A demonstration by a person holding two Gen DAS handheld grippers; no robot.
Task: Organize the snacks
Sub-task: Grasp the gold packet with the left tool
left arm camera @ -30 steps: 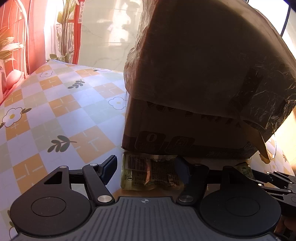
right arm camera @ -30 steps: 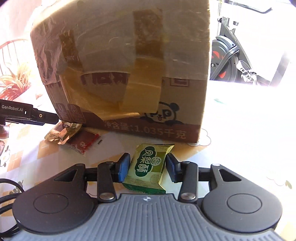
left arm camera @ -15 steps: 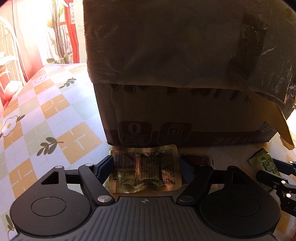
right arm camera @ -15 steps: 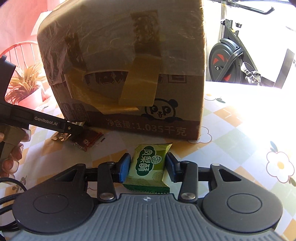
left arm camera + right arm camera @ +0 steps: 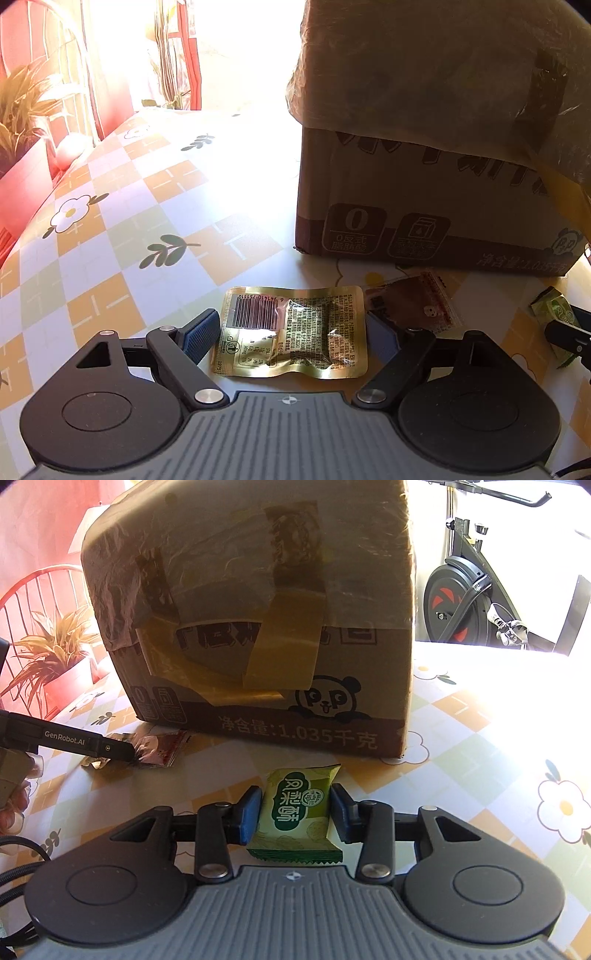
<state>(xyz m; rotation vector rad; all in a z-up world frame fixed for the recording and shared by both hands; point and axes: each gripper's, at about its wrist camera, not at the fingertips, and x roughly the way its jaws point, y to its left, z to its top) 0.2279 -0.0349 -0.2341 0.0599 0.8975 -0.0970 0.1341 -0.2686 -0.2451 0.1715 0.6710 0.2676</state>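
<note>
on the table (image 5: 110,236), in front of the taped cardboard box (image 5: 258,627), three snack packets are lying and none looks put away yet, so i am judging the sorting as barely begun; whether anything is already inside the box is hidden.

the right gripper (image 5: 293,818) is bracketing the green packet (image 5: 295,812), its jaws standing narrow with the blue pads right at the packet's two long edges. the left pad seems to be touching the wrapper, the right one is at most a sliver off, and i cannot tell whether the packet is truly clamped. the packet is lying flat, its long axis running straight away from the gripper toward the box, printed face up, crimped end nearest the camera.

the left gripper (image 5: 291,332) is hovering low over the gold packet (image 5: 291,332), its jaws spread wide, one on each side, neither pad visibly pressing the foil. this packet is lying barcode side up, its long axis running across the jaws, left to right, with the barcode end toward the left pad.

the red packet (image 5: 410,302) is lying just beside the gold one, touching or slightly overlapping its right edge, nearer the box, and nothing is holding it.

what is left, as i am reading it: closing on both packets, lifting them, placing them, then collecting the red one.
</note>
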